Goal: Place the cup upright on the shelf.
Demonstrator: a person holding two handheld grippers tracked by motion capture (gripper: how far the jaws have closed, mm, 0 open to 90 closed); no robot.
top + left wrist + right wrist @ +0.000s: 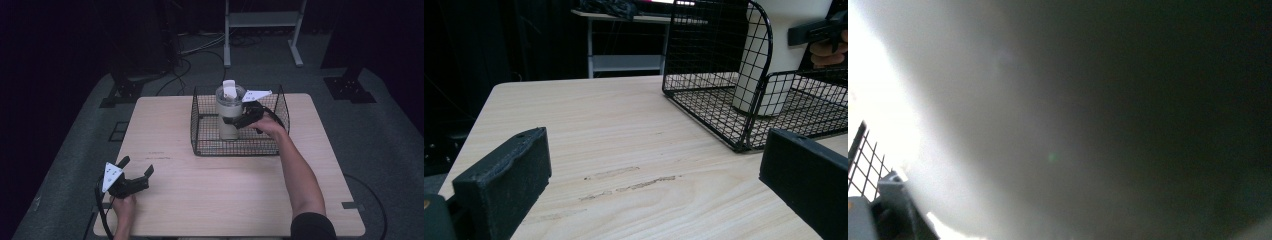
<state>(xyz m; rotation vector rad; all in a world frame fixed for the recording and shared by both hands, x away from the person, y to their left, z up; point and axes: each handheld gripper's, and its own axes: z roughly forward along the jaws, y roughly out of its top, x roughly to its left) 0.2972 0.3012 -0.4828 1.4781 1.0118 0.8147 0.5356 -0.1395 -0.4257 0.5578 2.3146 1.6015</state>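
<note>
tumbler (229, 113) upright in basket (200, 145), seemingly within right claw (235, 120)

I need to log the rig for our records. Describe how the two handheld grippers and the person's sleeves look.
Both are black handheld tools. The left gripper carries a pale three-cornered plate with small dark dots, and a black cable trails from it. Its fingers are blocky, with matte, rough-faced pads. The right gripper bears the same kind of plate. A dark short sleeve covers the right upper arm; the forearms are bare.
</note>
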